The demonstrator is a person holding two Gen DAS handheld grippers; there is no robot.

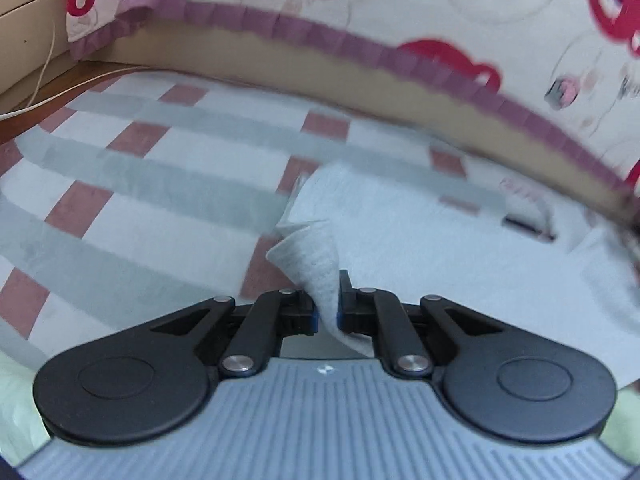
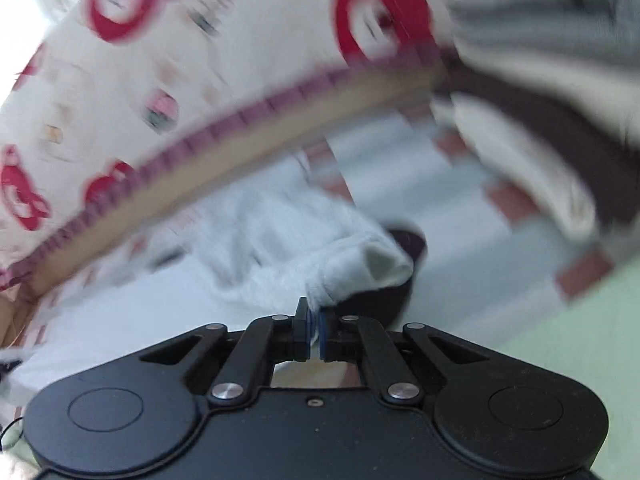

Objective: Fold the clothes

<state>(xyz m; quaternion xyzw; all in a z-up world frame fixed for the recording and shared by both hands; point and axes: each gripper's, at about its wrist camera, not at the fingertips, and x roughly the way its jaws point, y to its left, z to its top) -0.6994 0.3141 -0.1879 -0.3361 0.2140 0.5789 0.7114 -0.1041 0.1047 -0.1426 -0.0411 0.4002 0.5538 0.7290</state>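
A pale grey-white garment (image 1: 420,240) lies spread on a checked bed sheet (image 1: 140,184). In the left wrist view my left gripper (image 1: 326,304) is shut on a bunched corner of it, and the cloth rises in a peak between the black fingers. The right wrist view is blurred. There my right gripper (image 2: 314,332) is shut on another edge of the same garment (image 2: 280,256), which is lifted and wrinkled ahead of the jaws. A dark piece of cloth (image 2: 384,300) shows under the garment's fold, just right of the gripper.
A white cover with red bear prints and a purple frill (image 1: 360,8) hangs along the far side, over a tan edge (image 1: 280,64). A stack of grey, white and dark brown clothes (image 2: 540,92) lies at the right. A white cable (image 1: 44,80) runs at the left.
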